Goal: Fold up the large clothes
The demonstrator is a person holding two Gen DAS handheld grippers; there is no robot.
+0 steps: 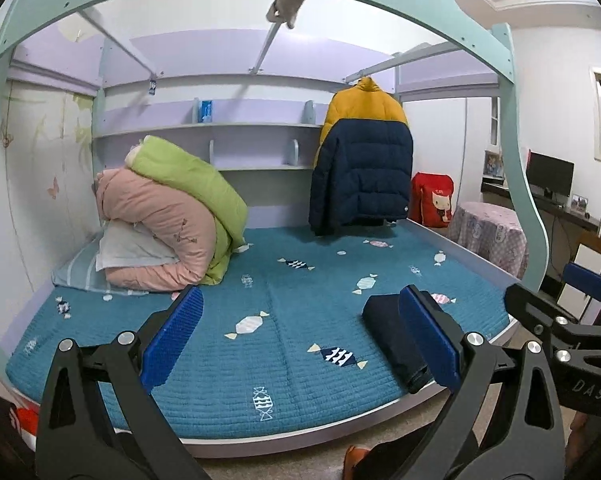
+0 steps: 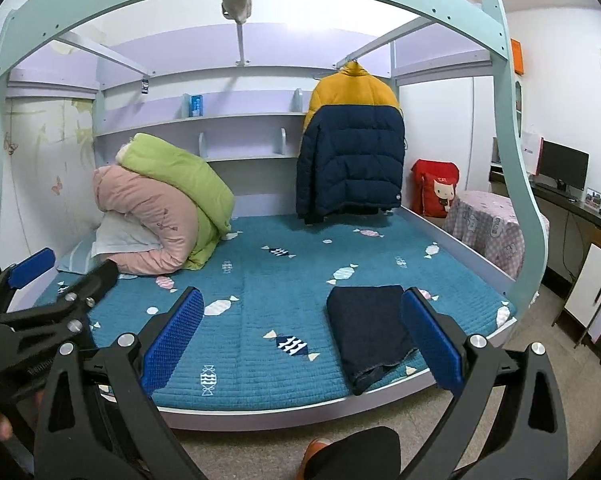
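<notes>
Both grippers hang above the near edge of the bed with their jaws spread wide and nothing between them. On the left gripper (image 1: 300, 338) the fingers are black angular struts with silver bolts, each tipped by a long blue pad (image 1: 172, 336) with a fine dimpled grid; the right gripper (image 2: 300, 338) is built the same way and sits beside it, close on its right.

A folded dark navy garment (image 2: 366, 330), a flat rectangle of denim-like cloth, lies near the bed's front right corner, just ahead of the right gripper's right-hand pad and touching neither tool.

It rests on a teal quilted mattress cover (image 2: 260, 280), ribbed in stitched rows and scattered with candy-shaped patches. At the back left, a puffy pink duvet (image 2: 148, 220) and a green duvet (image 2: 180, 180) lean together over a pale pillow. A padded yellow-and-navy jacket (image 2: 352, 152) hangs from the bed frame at the back right. The shelves behind it hold a small blue box (image 2: 195, 105).
</notes>
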